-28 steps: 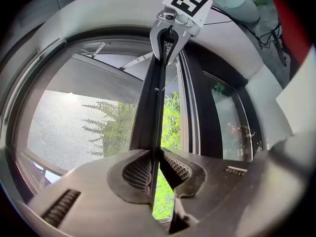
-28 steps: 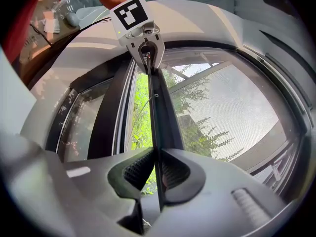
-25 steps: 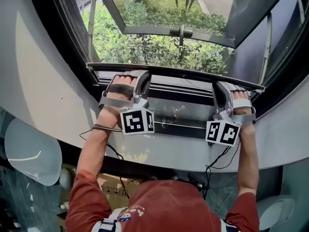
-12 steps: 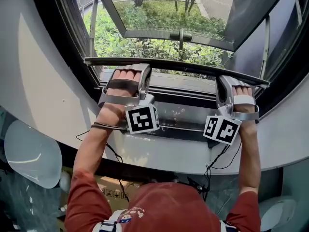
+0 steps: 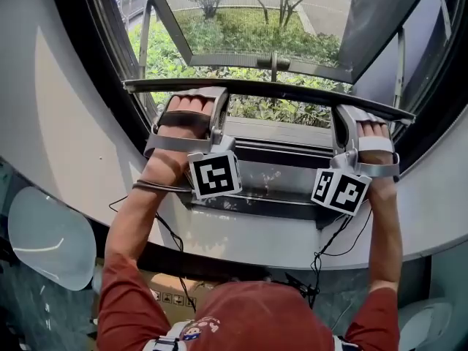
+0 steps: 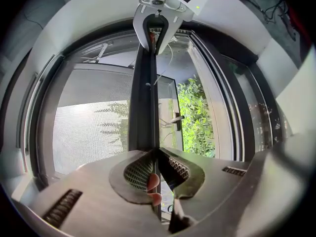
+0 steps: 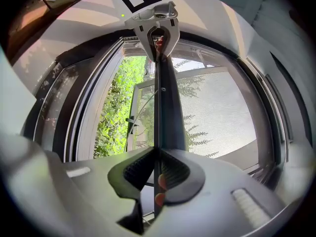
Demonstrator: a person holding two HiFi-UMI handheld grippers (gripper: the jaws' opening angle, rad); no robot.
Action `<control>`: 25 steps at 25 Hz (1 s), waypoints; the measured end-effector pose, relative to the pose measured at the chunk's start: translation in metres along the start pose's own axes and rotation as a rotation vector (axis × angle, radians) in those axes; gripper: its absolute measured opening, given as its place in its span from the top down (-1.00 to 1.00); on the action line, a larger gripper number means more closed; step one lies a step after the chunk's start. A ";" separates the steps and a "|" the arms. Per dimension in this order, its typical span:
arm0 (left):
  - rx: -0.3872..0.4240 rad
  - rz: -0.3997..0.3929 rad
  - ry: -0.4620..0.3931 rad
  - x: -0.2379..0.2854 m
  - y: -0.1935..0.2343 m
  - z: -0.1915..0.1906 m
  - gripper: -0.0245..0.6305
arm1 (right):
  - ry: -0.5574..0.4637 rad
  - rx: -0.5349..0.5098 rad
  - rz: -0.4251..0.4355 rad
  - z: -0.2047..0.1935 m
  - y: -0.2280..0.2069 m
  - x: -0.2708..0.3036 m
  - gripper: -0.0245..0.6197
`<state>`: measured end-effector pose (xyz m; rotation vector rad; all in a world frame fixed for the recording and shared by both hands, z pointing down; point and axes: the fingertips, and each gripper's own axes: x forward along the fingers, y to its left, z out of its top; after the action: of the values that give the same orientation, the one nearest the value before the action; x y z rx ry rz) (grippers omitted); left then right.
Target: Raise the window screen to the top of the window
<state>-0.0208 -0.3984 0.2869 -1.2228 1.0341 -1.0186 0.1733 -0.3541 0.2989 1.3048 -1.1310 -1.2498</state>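
My left gripper (image 6: 157, 162) and right gripper (image 7: 157, 168) each have their jaws pinched on the window screen's dark bottom bar (image 5: 285, 91), which spans the black window frame (image 5: 121, 64) above the pale sill (image 5: 248, 234), with green shrubs (image 5: 278, 110) outside and white wall (image 5: 58, 123) alongside.

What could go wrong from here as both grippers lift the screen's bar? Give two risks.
1. The left gripper and right gripper each pinch the thin lip of the screen bar; either grip might slip off.
2. They hold opposite ends, so uneven lifting could tilt and jam the bar.
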 end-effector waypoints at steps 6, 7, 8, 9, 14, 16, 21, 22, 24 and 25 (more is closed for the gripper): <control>0.020 0.047 0.008 0.001 0.039 -0.003 0.81 | 0.017 -0.027 -0.045 0.001 -0.038 0.003 0.76; 0.023 0.059 0.009 0.001 0.046 -0.004 0.81 | 0.017 -0.031 -0.056 0.001 -0.044 0.004 0.76; 0.023 0.070 0.009 0.002 0.053 -0.004 0.81 | 0.017 -0.034 -0.067 0.001 -0.052 0.005 0.76; 0.023 0.082 0.011 0.003 0.061 -0.004 0.81 | 0.018 -0.035 -0.078 0.001 -0.059 0.007 0.76; 0.034 0.126 0.021 0.004 0.096 -0.005 0.80 | 0.023 -0.051 -0.114 0.001 -0.094 0.009 0.75; 0.039 0.136 0.022 0.005 0.106 -0.005 0.80 | 0.024 -0.058 -0.125 0.001 -0.104 0.010 0.75; 0.044 0.170 0.031 0.009 0.136 -0.008 0.80 | 0.027 -0.064 -0.142 0.001 -0.134 0.016 0.75; 0.046 0.178 0.033 0.011 0.144 -0.009 0.80 | 0.026 -0.065 -0.148 0.001 -0.141 0.018 0.75; 0.045 0.189 0.036 0.013 0.157 -0.011 0.80 | 0.024 -0.065 -0.157 0.002 -0.156 0.021 0.75; 0.043 0.192 0.037 0.014 0.163 -0.011 0.80 | 0.024 -0.063 -0.160 0.002 -0.162 0.021 0.75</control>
<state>-0.0208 -0.4025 0.1229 -1.0512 1.1301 -0.9120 0.1725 -0.3590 0.1356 1.3800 -0.9775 -1.3713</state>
